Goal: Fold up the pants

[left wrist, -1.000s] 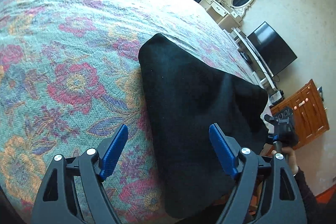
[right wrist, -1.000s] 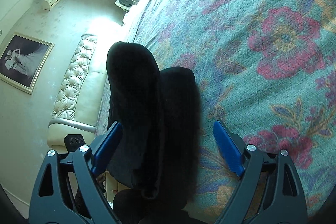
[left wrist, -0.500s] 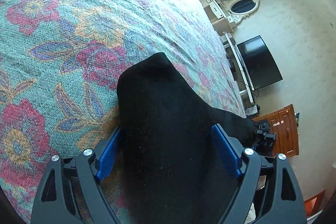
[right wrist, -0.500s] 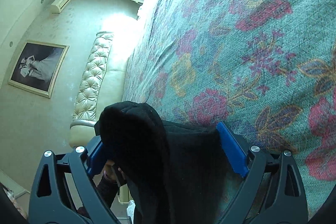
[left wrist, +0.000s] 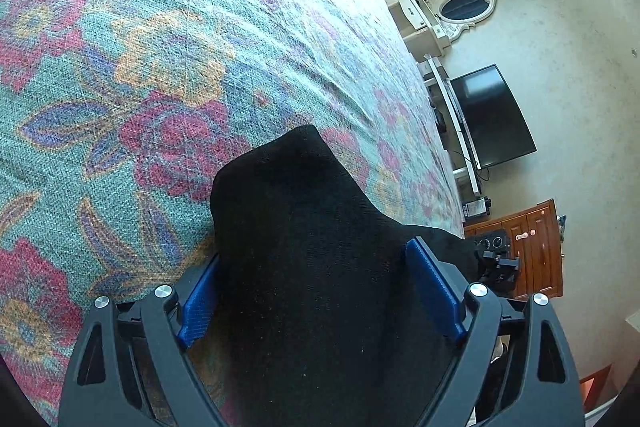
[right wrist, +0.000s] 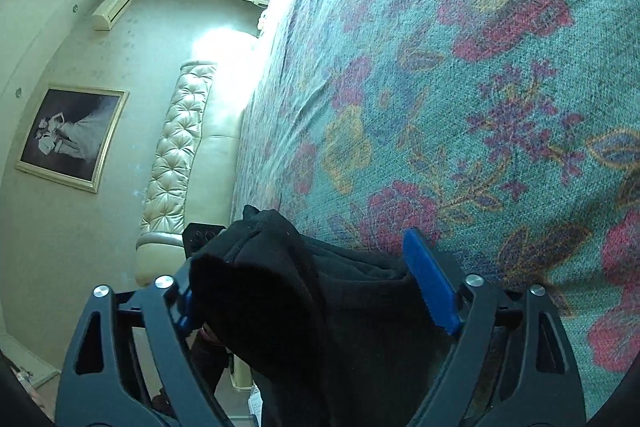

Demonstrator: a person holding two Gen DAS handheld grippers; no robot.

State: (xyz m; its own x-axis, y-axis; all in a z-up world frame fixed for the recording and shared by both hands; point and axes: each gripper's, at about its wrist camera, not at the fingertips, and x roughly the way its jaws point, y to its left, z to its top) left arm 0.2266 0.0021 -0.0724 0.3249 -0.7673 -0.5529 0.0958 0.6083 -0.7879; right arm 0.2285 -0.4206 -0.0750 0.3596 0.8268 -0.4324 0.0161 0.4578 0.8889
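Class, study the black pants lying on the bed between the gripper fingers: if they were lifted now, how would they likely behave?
The black pants would probably flop and drape: they already sag in soft folds between the left hand-held gripper fingers. Their knit-looking surface seems unlikely to slip. The bunched layers at the right hand-held gripper might unfold if raised by one edge.

Each camera sits just behind its own blue fingers, close above the floral bedspread, the left wrist view facing along the bed toward the television wall, the right wrist view toward the tufted headboard, both sharing the black pants and bedspread.
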